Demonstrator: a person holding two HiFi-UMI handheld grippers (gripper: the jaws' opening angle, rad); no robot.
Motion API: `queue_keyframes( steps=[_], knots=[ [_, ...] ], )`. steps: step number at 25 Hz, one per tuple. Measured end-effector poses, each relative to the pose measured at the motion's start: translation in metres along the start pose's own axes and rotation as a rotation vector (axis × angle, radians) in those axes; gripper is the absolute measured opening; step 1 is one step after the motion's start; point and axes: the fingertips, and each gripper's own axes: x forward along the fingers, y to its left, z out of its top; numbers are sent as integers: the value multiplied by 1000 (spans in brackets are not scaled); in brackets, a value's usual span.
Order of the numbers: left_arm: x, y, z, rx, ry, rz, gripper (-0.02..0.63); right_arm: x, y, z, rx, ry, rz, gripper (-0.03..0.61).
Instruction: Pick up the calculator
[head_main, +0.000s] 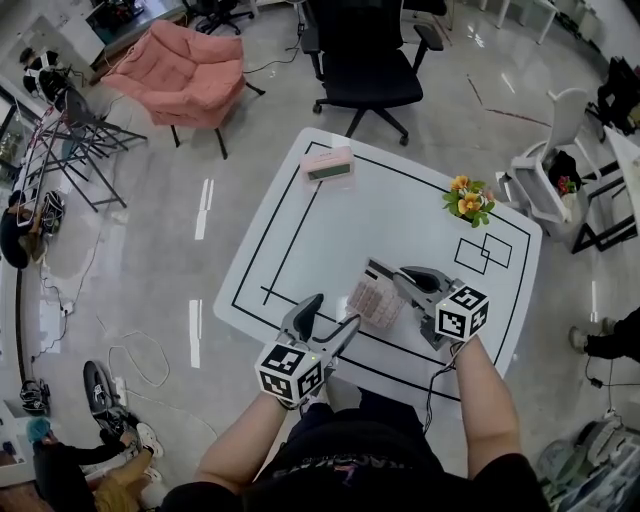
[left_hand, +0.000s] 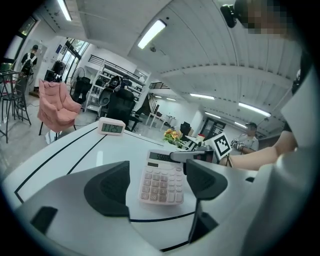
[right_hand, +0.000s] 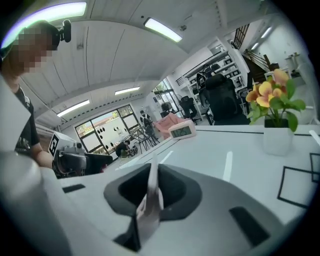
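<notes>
Person in black short-sleeved shirt (head_main: 350, 472).
Grey, black-padded left claw (head_main: 333, 312) and right claw (head_main: 405, 282), each bearing a square-marker cube (head_main: 292, 372).

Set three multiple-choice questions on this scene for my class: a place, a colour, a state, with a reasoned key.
1. Where on the table does the clock stand?
A) near its far edge
B) in its middle
C) at the person's edge
2. What colour are the flowers?
A) blue
B) orange and yellow
C) purple
3. The right gripper is:
A) open and empty
B) shut on the clock
C) shut on the calculator
Key: 1 A, it stands farthest from the person; 2 B, the blooms are orange-yellow; 3 C, its jaws pinch the calculator edge-on.
</notes>
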Motion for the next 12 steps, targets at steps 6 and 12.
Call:
queue_keyframes(
  steps=[6,12],
  knots=[
    [-11,0,-3,-48,8,-56,351,-13,30,19,18,-76,73,48],
    [-17,1,-9,-98,33,-118,351,-21,72,32,-22,-96,147,48]
  ],
)
